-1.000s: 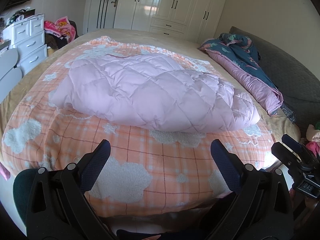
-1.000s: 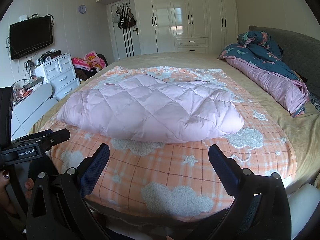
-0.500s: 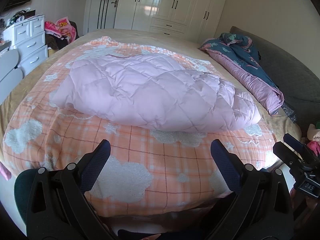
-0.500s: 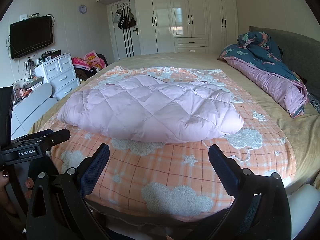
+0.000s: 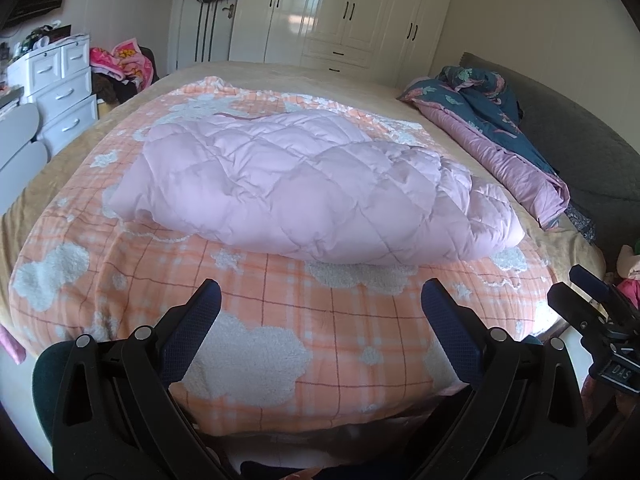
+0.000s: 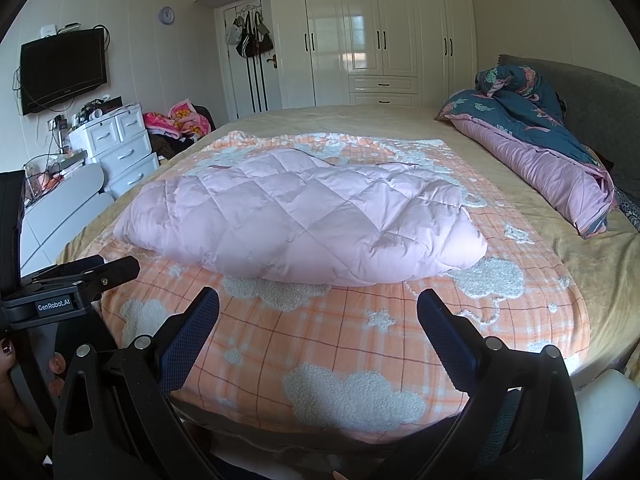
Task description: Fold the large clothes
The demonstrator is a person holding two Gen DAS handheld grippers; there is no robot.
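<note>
The pale pink quilted down garment (image 5: 316, 196) lies in a folded, puffy heap on the orange-and-white checked fleece blanket with fluffy white clouds (image 5: 280, 320), which covers the near part of the wide bed with the tan sheet (image 6: 592, 256). Taking that pink garment as the landmark, the left tool (image 5: 319, 312) hangs just in front of its near edge, its blue-padded fingers (image 5: 192, 332) spread wide apart and holding nothing. The right tool (image 6: 318, 316) hangs likewise in front of the garment, fingers (image 6: 448, 340) wide apart and empty, clear of the fabric.

Readable writing: in the right wrist view the other handheld unit (image 6: 60, 292), left of the garment, bears a white label "GenRobot.AI". In the left wrist view the unit at the right edge (image 5: 592, 320) shows the letters "DAS"; the rest is hidden.

Right of the garment a rolled dark teal and mauve floral duvet (image 6: 540, 148) lies along the grey headboard (image 6: 592, 96). Behind the garment stand glossy white wardrobes (image 6: 380, 40); to its left, a white drawer chest (image 6: 116, 144).

Only the right wrist view shows the wall-mounted black television (image 6: 64, 68), the round wall clock (image 6: 167, 15) and a hand with dark-painted nails (image 6: 8, 364) on the left unit.
</note>
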